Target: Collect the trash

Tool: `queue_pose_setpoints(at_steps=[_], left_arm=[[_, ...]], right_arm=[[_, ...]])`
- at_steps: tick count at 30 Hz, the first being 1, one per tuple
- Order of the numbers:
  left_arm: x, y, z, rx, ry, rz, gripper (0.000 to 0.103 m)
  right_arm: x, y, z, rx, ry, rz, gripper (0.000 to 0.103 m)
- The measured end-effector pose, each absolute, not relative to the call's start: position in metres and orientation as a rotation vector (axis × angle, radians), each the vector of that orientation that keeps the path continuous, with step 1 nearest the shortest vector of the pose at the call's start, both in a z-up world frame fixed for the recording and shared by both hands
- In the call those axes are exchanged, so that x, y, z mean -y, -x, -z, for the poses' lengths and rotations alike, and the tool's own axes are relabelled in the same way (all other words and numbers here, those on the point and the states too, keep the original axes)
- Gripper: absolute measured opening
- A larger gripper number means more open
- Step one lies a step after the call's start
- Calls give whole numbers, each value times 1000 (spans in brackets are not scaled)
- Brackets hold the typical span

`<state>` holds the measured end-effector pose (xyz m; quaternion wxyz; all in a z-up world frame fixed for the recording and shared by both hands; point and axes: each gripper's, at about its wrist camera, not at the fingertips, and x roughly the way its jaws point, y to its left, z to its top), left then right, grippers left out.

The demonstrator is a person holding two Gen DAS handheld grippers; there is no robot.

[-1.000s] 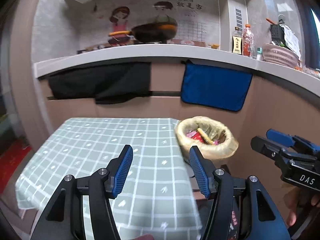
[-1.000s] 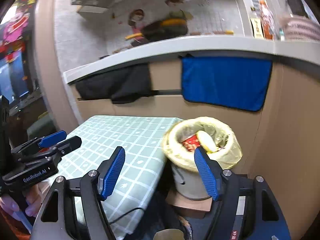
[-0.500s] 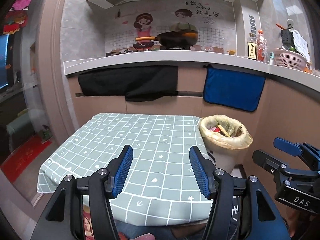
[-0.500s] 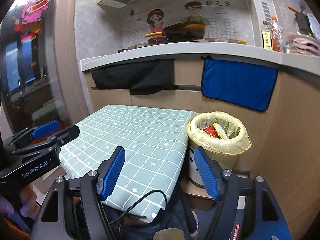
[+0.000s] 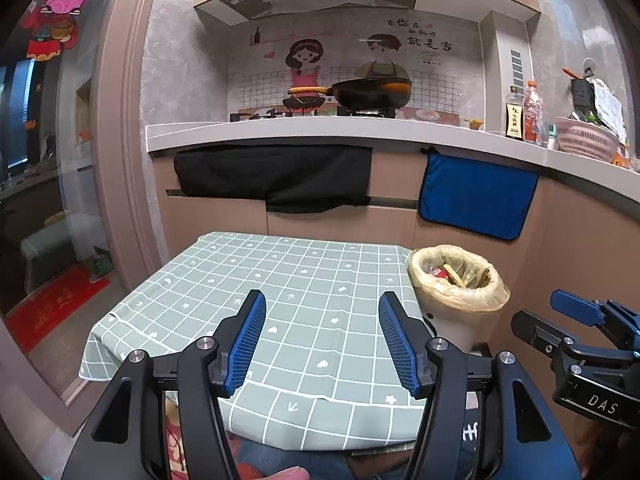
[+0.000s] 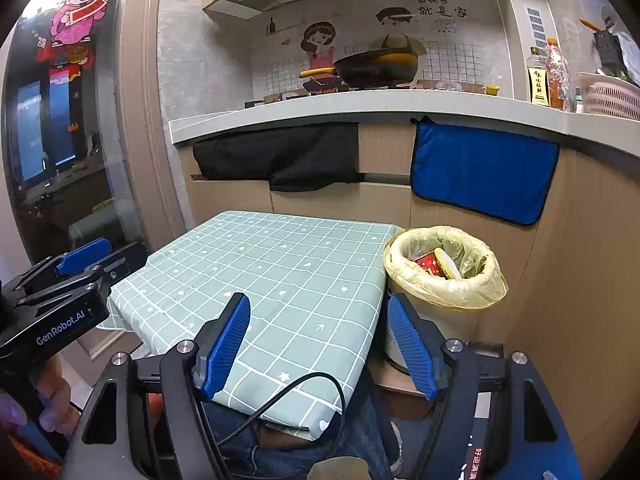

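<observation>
Trash is nowhere on the desk that you can see; what shows of it sits inside the lined bin [image 6: 442,268] just beside the desk's right edge, where a red wrapper [image 6: 427,265] and a pale round lid [image 6: 447,263] lie in the yellow bag. Nearest to you, your left claw [image 5: 320,338] hangs over the near edge of the desk [image 5: 280,280] with its blue pads wide apart and nothing between them, and your right claw [image 6: 320,344] stands just as wide and empty, straddling the desk's near right corner. Watch the black cable [image 6: 296,390] looping over the cloth close to your right claw: if you swing that hand toward the bin, the loop could catch on a finger and drag the tablecloth with it. The checked cloth itself hangs loose over the edges, so a low pass could snag and pull it. Further out, the bin stands on what looks like a low block beside the desk, and a careless knock from the right claw might tip it and spill what is collected. The bag's rim is loosely folded over, so it could slip inward if pushed. Beyond, the black cloth [image 5: 276,178] and blue cloth [image 5: 476,200] hang from the cabinet front, well apart from your reach.
</observation>
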<state>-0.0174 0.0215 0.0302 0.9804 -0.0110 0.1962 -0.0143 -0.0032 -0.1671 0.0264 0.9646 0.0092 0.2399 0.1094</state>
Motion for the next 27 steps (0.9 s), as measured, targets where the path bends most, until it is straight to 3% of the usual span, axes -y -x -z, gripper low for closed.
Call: queue_pose_setpoints(at_steps=[27], left_arm=[[-21, 14, -27, -414, 11, 85, 59]], right_arm=[[176, 5, -26, -480, -47, -210, 69]])
